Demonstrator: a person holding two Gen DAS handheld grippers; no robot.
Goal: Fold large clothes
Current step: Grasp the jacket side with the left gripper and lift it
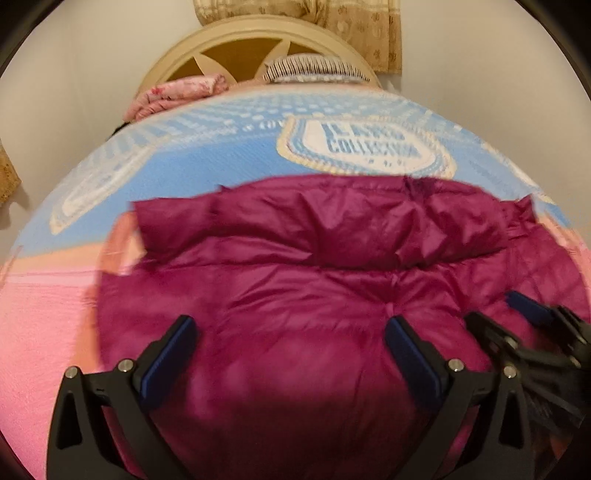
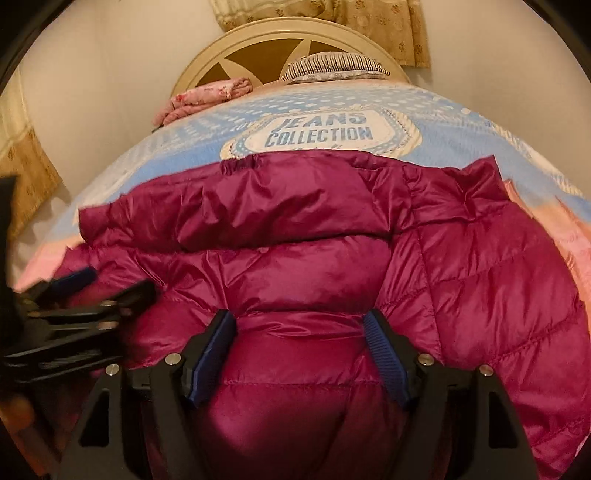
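While both claws gape wide over the magenta jacket [image 2: 295, 258], a blue-pink bedspread [image 2: 155, 162] meets the cream headboard [image 2: 258, 33].

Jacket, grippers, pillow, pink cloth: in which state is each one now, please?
Puffer jacket: lying on the bedspread, partly folded.
Left gripper: open above the jacket.
Right gripper: open, jacket bulging between the fingers.
Striped pillow: lying at the headboard.
Pink cloth: folded, beside the pillow.

A magenta puffer jacket [image 2: 295, 258] lies on the bedspread [image 2: 147, 162], just below its "JEANS COLLECTION" badge [image 2: 317, 133]. The right tongs [image 2: 299, 332] stand wide over the jacket; the left tongs [image 2: 92, 291] sit left of them.
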